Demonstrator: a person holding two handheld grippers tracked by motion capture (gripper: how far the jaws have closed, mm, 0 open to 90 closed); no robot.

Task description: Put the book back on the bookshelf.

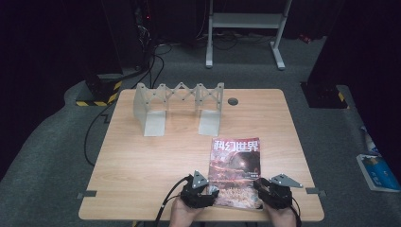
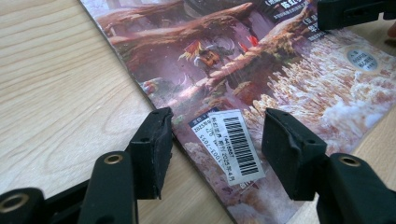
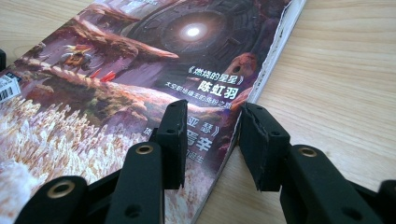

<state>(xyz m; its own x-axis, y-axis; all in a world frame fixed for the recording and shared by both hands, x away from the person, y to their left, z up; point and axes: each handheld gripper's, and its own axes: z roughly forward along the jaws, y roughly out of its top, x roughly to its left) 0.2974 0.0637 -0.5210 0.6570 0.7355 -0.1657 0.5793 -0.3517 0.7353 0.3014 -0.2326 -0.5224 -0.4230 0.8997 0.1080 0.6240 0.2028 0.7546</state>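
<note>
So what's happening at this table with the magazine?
A person holds a gripper in each hand at the near end of a magazine lying flat on the wooden table. The left gripper straddles its barcode corner, the right gripper its opposite edge. Both are open, not clamped. A folding rack stands behind.

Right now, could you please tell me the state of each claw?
Left claw: open, jaws straddling the magazine's left edge near its barcode label, holding nothing.
Right claw: open, jaws straddling the magazine's right edge, holding nothing.
</note>
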